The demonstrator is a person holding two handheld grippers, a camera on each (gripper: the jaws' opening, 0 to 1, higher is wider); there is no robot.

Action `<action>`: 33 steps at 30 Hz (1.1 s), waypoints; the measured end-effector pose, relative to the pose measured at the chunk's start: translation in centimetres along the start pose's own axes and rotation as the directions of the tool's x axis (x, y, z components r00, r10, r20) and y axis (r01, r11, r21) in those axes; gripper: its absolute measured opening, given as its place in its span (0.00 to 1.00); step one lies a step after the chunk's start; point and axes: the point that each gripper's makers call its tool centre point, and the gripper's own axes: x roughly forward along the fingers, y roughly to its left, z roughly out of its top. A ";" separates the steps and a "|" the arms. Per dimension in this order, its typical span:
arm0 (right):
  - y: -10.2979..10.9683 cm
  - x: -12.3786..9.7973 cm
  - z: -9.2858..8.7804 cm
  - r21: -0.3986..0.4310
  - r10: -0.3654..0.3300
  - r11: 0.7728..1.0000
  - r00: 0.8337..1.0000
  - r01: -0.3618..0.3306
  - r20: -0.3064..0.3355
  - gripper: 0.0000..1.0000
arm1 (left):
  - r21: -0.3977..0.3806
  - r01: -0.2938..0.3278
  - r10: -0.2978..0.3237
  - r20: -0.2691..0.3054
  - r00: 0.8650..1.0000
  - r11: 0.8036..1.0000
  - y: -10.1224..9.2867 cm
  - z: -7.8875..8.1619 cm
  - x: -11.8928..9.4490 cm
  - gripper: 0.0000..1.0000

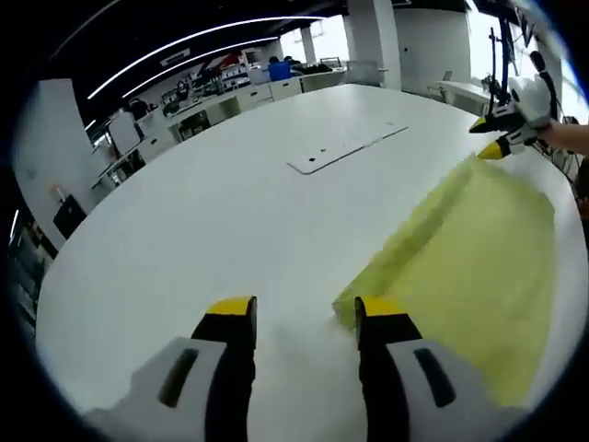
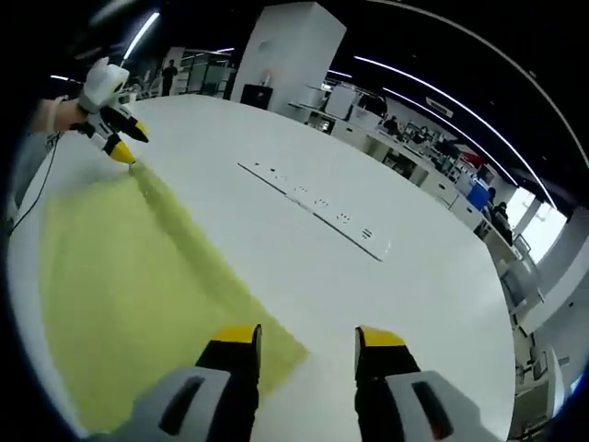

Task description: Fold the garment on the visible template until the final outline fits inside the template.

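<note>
1. Left gripper view: the left gripper (image 1: 306,318) is spread open, empty, at one corner of the yellow garment (image 1: 469,267) lying flat on the white worktop (image 1: 221,203).
2. The right gripper (image 2: 307,345) is likewise open at the opposite corner.
3. Best to pinch both corners together, lifting evenly.
4. No template outline is discernible.

Thin, soft yellow cloth garment (image 1: 469,267), matt and slightly sheer, just right of the left gripper (image 1: 306,315). Smooth, faintly glossy white table (image 1: 202,221) beneath. Yellow-tipped plastic jaws on the right gripper (image 2: 308,341), grey and black moulded bodies.
</note>
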 end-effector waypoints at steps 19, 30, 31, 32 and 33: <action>2.1 -3.0 -1.0 0.144 0.075 0.986 0.997 -0.079 0.030 0.45 | -0.102 0.097 -0.092 0.055 0.994 0.990 -2.4 -1.1 -3.1 0.52; 4.6 -7.1 -0.6 0.288 0.178 0.936 0.978 -0.203 0.110 0.57 | -0.131 0.229 -0.215 0.111 0.970 0.965 -5.5 -1.7 -6.6 0.69; 4.6 -7.4 -0.6 0.295 0.179 0.933 0.977 -0.207 0.117 0.57 | -0.135 0.235 -0.221 0.114 0.969 0.963 -5.7 -1.8 -6.9 0.70; 4.8 -7.9 -0.8 0.299 0.179 0.931 0.976 -0.208 0.122 0.57 | -0.139 0.246 -0.231 0.119 0.966 0.959 -6.0 -2.1 -7.4 0.70; 4.8 -8.1 -0.8 0.299 0.179 0.931 0.976 -0.208 0.122 0.57 | -0.141 0.250 -0.234 0.120 0.965 0.958 -6.1 -2.2 -7.6 0.70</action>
